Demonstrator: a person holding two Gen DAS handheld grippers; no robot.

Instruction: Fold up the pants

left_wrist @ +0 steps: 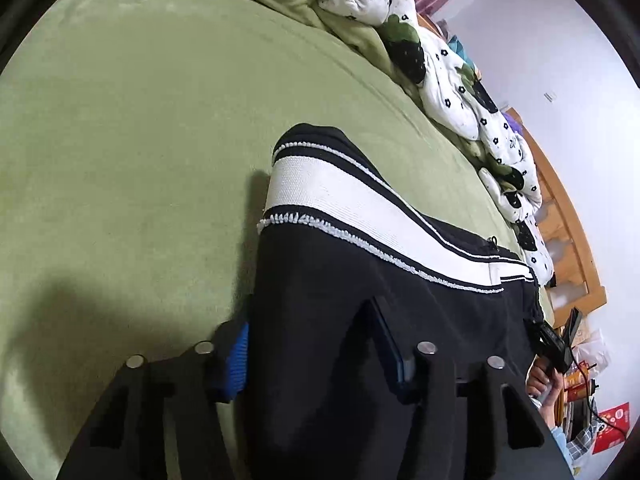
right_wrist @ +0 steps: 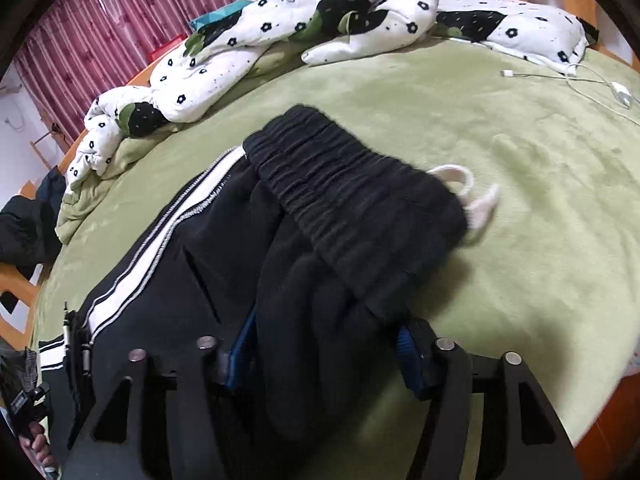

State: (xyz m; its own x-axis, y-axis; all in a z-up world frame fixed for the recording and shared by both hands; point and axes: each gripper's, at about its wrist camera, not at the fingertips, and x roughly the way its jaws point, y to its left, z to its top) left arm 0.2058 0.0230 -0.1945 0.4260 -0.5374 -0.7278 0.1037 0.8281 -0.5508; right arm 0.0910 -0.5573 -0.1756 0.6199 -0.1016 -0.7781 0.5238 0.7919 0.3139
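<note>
Black pants [left_wrist: 340, 280] with a white side stripe [left_wrist: 344, 204] lie on a green bed. In the left wrist view my left gripper [left_wrist: 316, 344] has its jaws spread around a thick fold of the black fabric, which fills the gap between the blue pads [left_wrist: 238, 354]. In the right wrist view the pants [right_wrist: 320, 240] show their gathered elastic waistband [right_wrist: 352, 184] and a white drawstring [right_wrist: 476, 196]. My right gripper [right_wrist: 324, 344] holds bunched black fabric just below the waistband between its blue pads [right_wrist: 404, 348].
A rumpled white quilt with black flowers [right_wrist: 280, 40] lies along the far side of the green bed cover [left_wrist: 140, 140]. A white charging cable [right_wrist: 592, 84] lies at the far right. A wooden bed frame [left_wrist: 568, 232] and red curtains [right_wrist: 100, 28] border the bed.
</note>
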